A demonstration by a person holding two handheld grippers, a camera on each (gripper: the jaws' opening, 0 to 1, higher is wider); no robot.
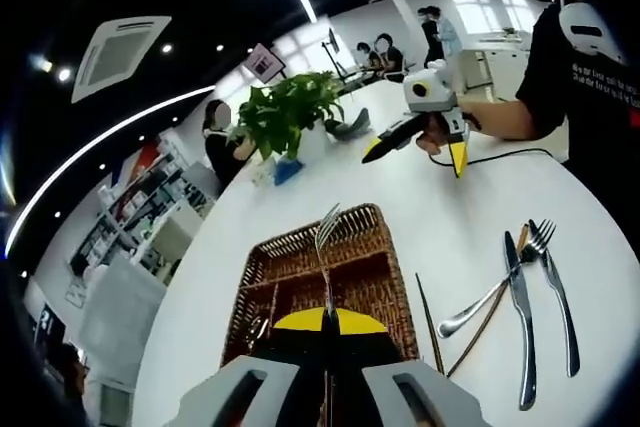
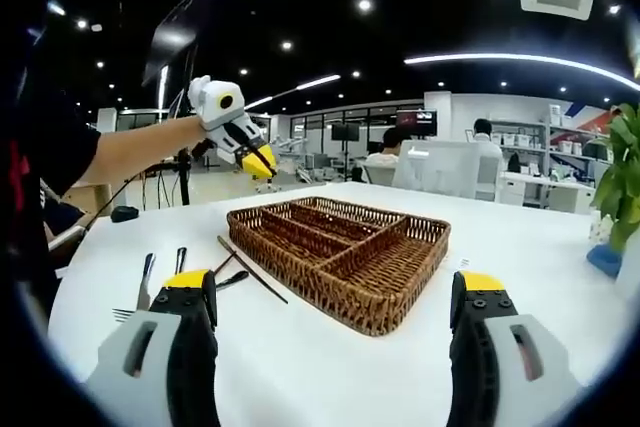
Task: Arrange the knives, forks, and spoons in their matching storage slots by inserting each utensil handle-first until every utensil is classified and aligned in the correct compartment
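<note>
My left gripper (image 1: 328, 325) is shut on a metal fork (image 1: 327, 227), tines pointing away from me, above the brown wicker tray (image 1: 300, 239) and in line with its middle divider. On the white table right of the tray lie a spoon (image 1: 478, 309), a knife (image 1: 521, 322), a second fork (image 1: 556, 292) and dark chopsticks (image 1: 430, 319). My right gripper (image 1: 415, 155) hovers open beyond the tray in a person's hand. In the right gripper view its jaws (image 2: 335, 287) stand wide apart in front of the tray (image 2: 300, 282), and the left gripper (image 2: 259, 161) hangs above the tray's far left corner.
A potted green plant (image 1: 290, 112) stands on the table beyond the tray, with a blue object beside it. A black cable (image 1: 505, 155) runs across the table near the person's arm. Loose utensils (image 2: 148, 282) lie left of the tray. People sit at desks in the background.
</note>
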